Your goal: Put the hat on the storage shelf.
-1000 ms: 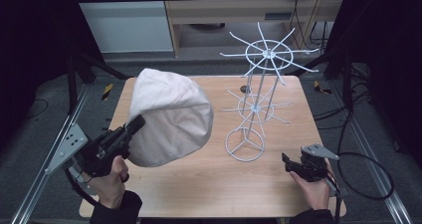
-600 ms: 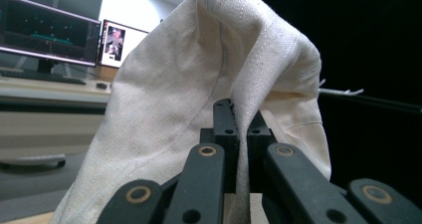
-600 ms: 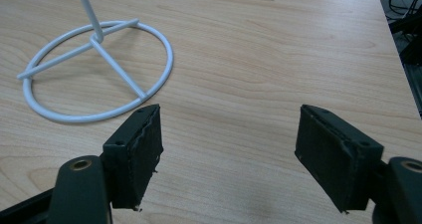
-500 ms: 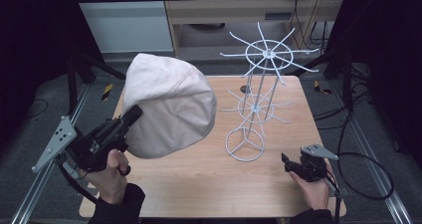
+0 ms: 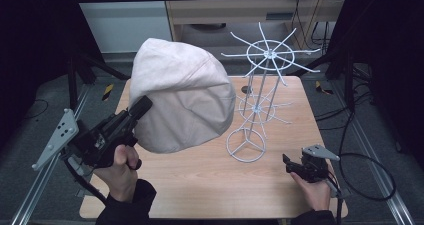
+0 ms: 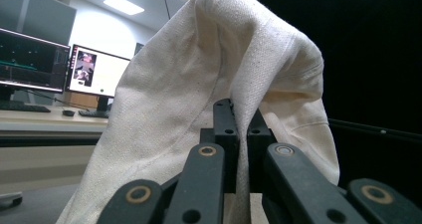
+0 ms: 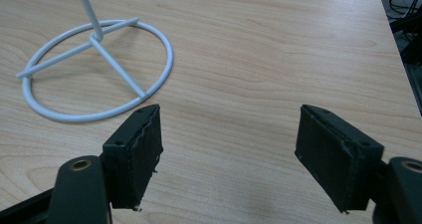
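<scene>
Cream fabric hat (image 5: 182, 102) held above the tabletop (image 5: 210, 185) left of the white wire stand (image 5: 255, 105), left gripper (image 5: 141, 108) fingers clamped on its edge, right gripper (image 5: 287, 161) resting near the stand base, fingers apart.

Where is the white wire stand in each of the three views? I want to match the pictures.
High view: the white wire stand rises right of centre on the wooden table, beside the cream hat.
Left gripper view: I cannot find it; the hat covers the middle.
Right gripper view: its ring base lies upper left.
Shared landmark: the ring base.
</scene>
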Available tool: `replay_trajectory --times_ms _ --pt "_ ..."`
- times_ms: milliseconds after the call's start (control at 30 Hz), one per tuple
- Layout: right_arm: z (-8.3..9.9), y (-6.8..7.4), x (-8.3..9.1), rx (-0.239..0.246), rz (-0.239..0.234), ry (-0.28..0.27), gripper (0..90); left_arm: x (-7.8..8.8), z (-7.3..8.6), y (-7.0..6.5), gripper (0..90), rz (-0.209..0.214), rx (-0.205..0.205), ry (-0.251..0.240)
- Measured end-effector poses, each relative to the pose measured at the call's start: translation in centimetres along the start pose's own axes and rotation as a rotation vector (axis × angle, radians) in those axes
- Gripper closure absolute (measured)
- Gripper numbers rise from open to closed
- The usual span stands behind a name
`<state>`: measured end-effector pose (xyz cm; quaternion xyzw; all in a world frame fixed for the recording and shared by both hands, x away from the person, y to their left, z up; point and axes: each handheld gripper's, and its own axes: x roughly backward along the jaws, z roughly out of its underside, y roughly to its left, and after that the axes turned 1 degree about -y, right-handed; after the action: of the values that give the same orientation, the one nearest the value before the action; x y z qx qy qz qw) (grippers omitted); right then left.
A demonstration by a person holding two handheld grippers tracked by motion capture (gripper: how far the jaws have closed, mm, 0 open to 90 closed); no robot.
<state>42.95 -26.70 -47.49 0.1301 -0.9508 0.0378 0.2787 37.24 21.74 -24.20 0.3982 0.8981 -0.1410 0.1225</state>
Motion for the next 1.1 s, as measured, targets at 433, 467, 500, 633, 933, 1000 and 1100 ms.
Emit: replay_trajectory --times_ms 433,467,500,633,933,1000,1100 --pt "0.0 0.0 0.0 0.000 0.001 -0.002 26.3 -2.0 -0.2 -0.2 88.2 0.036 0.040 -0.044" --pt "0.0 0.0 0.0 -0.005 -0.002 -0.001 26.3 -2.2 -0.2 -0.3 88.2 0.037 0.042 -0.046" --pt "0.0 0.0 0.0 -0.005 -0.002 -0.001 26.3 -2.2 -0.2 -0.3 88.2 0.037 0.042 -0.046" --pt "0.0 0.0 0.0 -0.005 -0.004 -0.002 26.3 -3.1 -0.4 -0.6 88.2 0.049 0.050 -0.056" --pt "0.0 -0.1 0.0 -0.010 -0.011 -0.005 26.3 -5.9 -0.1 -2.1 88.2 0.080 0.051 -0.036" --pt "0.0 -0.1 0.0 -0.010 -0.010 -0.004 26.3 -6.1 0.1 -2.2 88.2 0.081 0.051 -0.030" --pt "0.0 -0.2 0.1 -0.016 -0.012 -0.005 26.3 -7.0 1.1 -2.2 88.2 0.075 0.050 0.007"
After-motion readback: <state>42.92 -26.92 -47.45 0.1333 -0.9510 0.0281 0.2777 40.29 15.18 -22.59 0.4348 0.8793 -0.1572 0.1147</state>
